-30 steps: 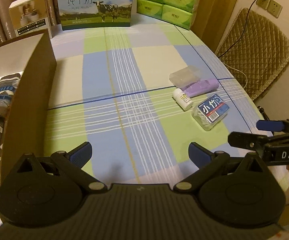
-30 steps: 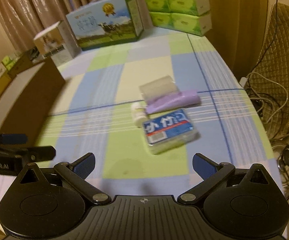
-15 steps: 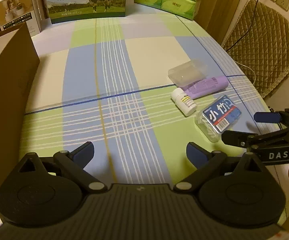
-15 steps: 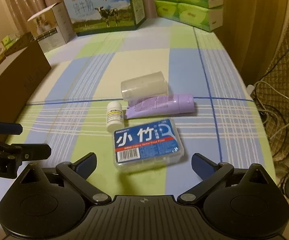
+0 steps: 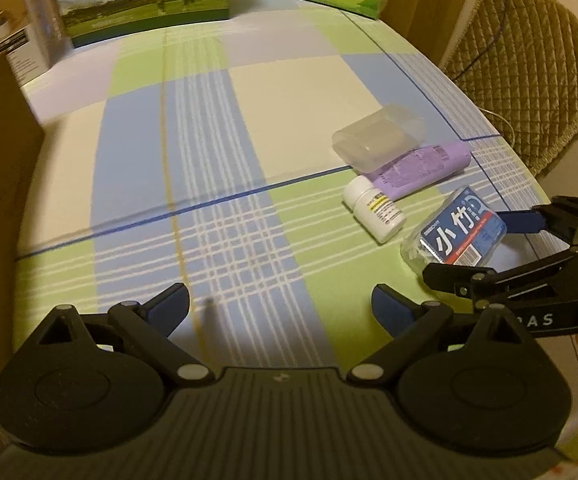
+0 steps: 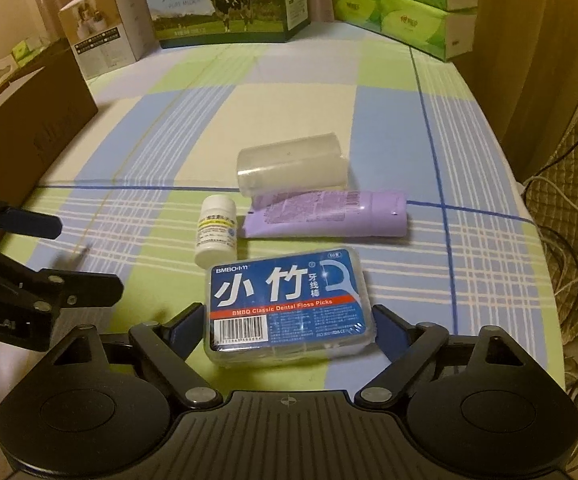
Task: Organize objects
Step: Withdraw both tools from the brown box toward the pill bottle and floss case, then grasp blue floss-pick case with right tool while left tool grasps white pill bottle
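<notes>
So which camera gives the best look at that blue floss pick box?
The right wrist view: the floss pick box sits close, label readable, between the right gripper fingers. The left wrist view shows it small, angled and partly hidden.

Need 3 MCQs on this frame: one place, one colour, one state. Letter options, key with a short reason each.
1. Where is the white pill bottle?
A. inside the cardboard box
B. lying beside the purple tube
C. on top of the milk carton

2. What colour is the floss pick box label?
A. blue
B. green
C. yellow

3. How is the right hand-held gripper set?
A. shut, away from everything
B. open, fingers either side of the floss pick box
C. holding the purple tube in the air

Key: 1 B, the bottle lies by the tube's crimped end. 2 A, blue label with white characters. 3 B, both blue pads flank the box, which rests on the tablecloth.
</notes>
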Tool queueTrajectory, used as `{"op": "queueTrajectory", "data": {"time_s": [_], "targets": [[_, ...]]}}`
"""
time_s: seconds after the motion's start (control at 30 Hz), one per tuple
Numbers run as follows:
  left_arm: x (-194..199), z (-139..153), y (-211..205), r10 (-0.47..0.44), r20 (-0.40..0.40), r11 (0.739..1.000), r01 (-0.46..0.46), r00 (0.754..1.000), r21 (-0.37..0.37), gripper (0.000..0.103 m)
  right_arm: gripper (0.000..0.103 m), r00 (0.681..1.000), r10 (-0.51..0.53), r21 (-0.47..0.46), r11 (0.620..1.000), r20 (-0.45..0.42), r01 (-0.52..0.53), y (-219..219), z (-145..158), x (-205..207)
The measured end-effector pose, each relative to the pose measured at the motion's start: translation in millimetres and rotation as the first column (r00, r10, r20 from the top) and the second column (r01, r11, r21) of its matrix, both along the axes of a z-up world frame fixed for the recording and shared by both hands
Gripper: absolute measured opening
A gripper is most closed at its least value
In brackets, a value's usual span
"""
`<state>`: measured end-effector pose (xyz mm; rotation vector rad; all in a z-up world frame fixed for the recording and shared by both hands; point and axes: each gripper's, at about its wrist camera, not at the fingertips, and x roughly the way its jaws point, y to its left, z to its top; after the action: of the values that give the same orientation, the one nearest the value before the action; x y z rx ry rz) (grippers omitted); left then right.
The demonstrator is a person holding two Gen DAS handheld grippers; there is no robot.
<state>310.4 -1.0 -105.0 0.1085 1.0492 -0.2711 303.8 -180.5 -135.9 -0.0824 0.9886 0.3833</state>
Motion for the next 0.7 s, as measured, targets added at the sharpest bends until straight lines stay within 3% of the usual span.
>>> {"op": "queueTrajectory", "data": {"time_s": [0.33, 0.7], "targets": [[25, -12, -27, -0.143, 0.022, 0.99, 0.143, 0.99, -0.017, 0.095, 0.085, 0.99, -0.141, -0.008, 0.99, -0.008, 0.141, -35, 3, 13], [49, -27, -53, -0.335, 0.089, 0.941, 0.337, 0.938, -0.014, 0.087, 0.085, 0.982, -0.189, -0.006, 0.982, -0.009, 0.189, -49, 4, 18]]}}
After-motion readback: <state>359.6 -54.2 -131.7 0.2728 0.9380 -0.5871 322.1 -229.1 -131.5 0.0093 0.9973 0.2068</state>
